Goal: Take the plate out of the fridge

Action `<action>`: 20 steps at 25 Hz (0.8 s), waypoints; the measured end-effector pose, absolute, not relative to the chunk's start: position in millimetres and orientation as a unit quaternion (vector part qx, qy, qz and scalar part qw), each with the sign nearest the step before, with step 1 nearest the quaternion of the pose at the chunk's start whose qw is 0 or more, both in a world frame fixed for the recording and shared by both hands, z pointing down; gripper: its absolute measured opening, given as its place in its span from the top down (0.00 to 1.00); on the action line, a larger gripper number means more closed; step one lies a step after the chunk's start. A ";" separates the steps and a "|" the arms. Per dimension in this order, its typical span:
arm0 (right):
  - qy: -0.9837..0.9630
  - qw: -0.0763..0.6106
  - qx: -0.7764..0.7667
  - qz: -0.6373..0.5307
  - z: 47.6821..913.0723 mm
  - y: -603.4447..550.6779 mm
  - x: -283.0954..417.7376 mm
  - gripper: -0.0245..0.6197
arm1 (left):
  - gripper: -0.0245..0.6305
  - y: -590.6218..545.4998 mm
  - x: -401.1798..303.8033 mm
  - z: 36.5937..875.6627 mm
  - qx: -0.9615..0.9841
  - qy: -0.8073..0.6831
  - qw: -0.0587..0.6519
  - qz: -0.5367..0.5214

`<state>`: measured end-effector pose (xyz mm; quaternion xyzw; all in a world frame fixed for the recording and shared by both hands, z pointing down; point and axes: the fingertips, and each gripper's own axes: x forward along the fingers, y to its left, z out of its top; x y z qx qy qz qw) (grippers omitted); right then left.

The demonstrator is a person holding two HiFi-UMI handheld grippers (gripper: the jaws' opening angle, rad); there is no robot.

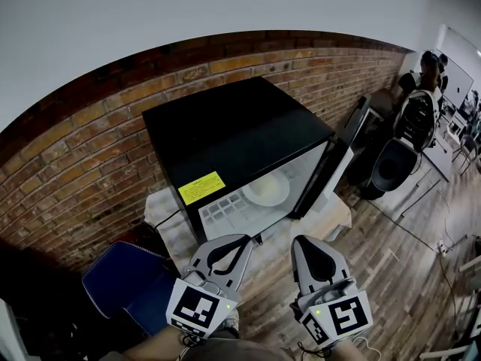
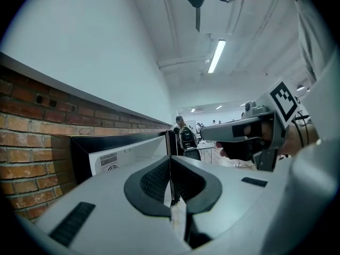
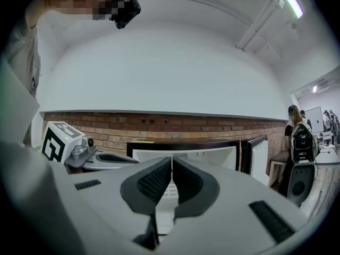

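- A black mini fridge [image 1: 225, 126] is seen set against a brick wall [image 1: 90, 149], raised on a pale low stand [image 1: 331, 220] over a wooden floor [image 1: 391, 269].
- The fridge door [image 1: 325, 180] is swung open to the right in the head view, so the white interior is exposed.
- The plate [image 1: 264, 192], white and round, is found inside the fridge, lying flat on a white wire shelf [image 1: 229, 210] towards the door side.
- A yellow label [image 1: 201, 188] is fixed to the front edge of the fridge top.
- The left gripper [image 1: 245, 238] is held level just in front of the open compartment, apart from the plate; its jaws are pressed together with nothing between them.
- The right gripper [image 1: 303, 241] is held beside it, also level and aimed at the fridge; its jaws are likewise closed on each other and empty.
- Neither gripper is in contact with the fridge or the shelf.
- A blue seat [image 1: 128, 280] is placed left of the fridge, near the wall.
- Office chairs [image 1: 402, 153] are seen further right.
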<state>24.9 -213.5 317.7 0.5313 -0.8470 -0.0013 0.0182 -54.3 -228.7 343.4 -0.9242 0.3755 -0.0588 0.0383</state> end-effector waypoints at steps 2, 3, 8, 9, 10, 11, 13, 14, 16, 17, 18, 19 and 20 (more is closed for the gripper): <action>-0.845 0.018 0.535 -0.001 317.8 -221.1 22.0 0.91 | 0.93 -235.5 -56.2 343.3 -0.926 0.370 0.042 -0.059; -0.844 0.019 0.537 -0.001 317.8 -224.3 20.8 0.91 | 0.93 -237.9 -56.8 344.1 -0.927 0.367 0.042 -0.060; -0.839 0.020 0.544 -0.003 316.0 -235.3 19.1 0.91 | 0.93 -244.7 -54.4 344.6 -0.932 0.357 0.030 -0.058; -0.838 0.021 0.545 -0.003 316.9 -236.7 19.6 0.91 | 0.93 -246.2 -54.2 345.2 -0.932 0.356 0.033 -0.059; -0.837 0.022 0.547 -0.003 317.9 -238.0 20.3 0.91 | 0.93 -247.7 -54.1 345.2 -0.932 0.356 0.033 -0.057; -0.836 0.024 0.548 -0.003 318.7 -239.2 21.3 0.91 | 0.93 -248.8 -54.1 344.7 -0.932 0.358 0.028 -0.054; -0.835 0.025 0.549 -0.002 319.7 -241.2 24.0 0.91 | 0.93 -251.0 -53.8 344.3 -0.931 0.361 0.021 -0.050; -0.835 0.024 0.549 -0.002 319.9 -242.4 25.5 0.91 | 0.93 -252.4 -53.2 344.6 -0.931 0.361 0.024 -0.051; -0.837 0.024 0.547 0.002 321.3 -245.2 28.0 0.91 | 0.93 -255.1 -51.0 345.0 -0.930 0.361 0.035 -0.055; -0.838 0.025 0.545 0.004 322.5 -246.5 29.1 0.91 | 0.93 -255.7 -49.6 344.9 -0.930 0.362 0.037 -0.056; -0.840 0.025 0.542 0.007 323.6 -247.7 30.1 0.91 | 0.93 -256.1 -48.5 344.9 -0.929 0.365 0.038 -0.057; -0.842 0.025 0.539 0.008 324.1 -248.9 31.2 0.91 | 0.93 -256.6 -47.7 345.0 -0.927 0.367 0.040 -0.058; -0.844 0.024 0.536 0.009 324.1 -250.4 32.4 0.91 | 0.93 -257.5 -46.9 344.9 -0.926 0.371 0.041 -0.059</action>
